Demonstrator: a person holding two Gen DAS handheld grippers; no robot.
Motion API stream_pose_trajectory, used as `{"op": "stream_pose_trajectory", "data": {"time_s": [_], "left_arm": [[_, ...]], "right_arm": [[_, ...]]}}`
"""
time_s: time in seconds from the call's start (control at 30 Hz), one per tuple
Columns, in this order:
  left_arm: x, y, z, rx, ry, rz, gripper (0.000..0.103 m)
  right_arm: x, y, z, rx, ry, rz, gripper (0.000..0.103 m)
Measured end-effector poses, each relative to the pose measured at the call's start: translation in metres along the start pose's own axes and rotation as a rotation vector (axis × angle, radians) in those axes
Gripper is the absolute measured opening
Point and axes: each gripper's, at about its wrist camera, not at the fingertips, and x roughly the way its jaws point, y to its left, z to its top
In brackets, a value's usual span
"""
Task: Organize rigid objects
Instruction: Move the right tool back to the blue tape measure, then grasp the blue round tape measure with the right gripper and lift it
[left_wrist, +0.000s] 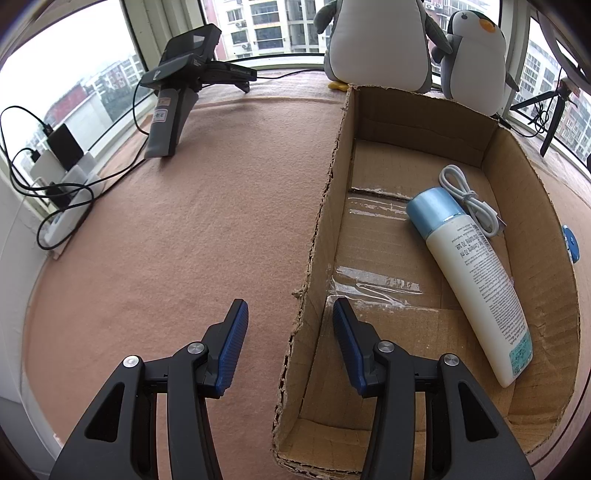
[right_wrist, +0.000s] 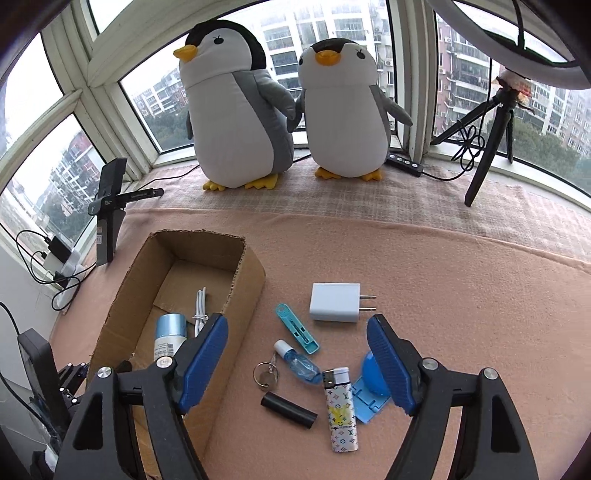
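An open cardboard box (left_wrist: 532, 206) (right_wrist: 255, 280) lies on the pink cloth. Inside it rest a white bottle with a blue cap (left_wrist: 476, 273) (right_wrist: 168, 334) and a coiled white cable (left_wrist: 469, 197) (right_wrist: 199, 306). My left gripper (left_wrist: 290, 308) is open and empty, straddling the box's left wall. My right gripper (right_wrist: 297, 328) is open and empty above small items to the right of the box: a white charger (right_wrist: 334, 302), a teal clip (right_wrist: 297, 328), a small blue bottle (right_wrist: 299, 363), a key ring (right_wrist: 265, 376), a black cylinder (right_wrist: 290, 409), a patterned lighter (right_wrist: 341, 410) and a blue stand (right_wrist: 371, 387).
Two plush penguins (right_wrist: 236, 110) (right_wrist: 343, 110) stand on the window ledge behind the box. A black tripod (right_wrist: 487, 140) stands at the right. A black device on a stand (left_wrist: 177, 92) and chargers with cables (left_wrist: 62, 173) sit at the left edge.
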Motion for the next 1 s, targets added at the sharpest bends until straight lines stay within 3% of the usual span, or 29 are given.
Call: {"op": "stream_pose_trajectory", "data": {"time_s": [0.23, 0.43, 1.0], "left_arm": [[0.000, 0.000, 0.000, 0.003, -0.001, 0.002, 0.047], [0.000, 0.000, 0.000, 0.002, -0.001, 0.002, 0.047], [0.001, -0.001, 0.001, 0.000, -0.001, 0.001, 0.047]], "right_arm": [[0.003, -0.040, -0.001, 0.031, 0.035, -0.074, 0.074], [0.020, -0.060, -0.008, 0.082, 0.113, -0.073, 0.074], [0.071, -0.072, -0.009, 0.156, 0.262, -0.123, 0.070]]}}
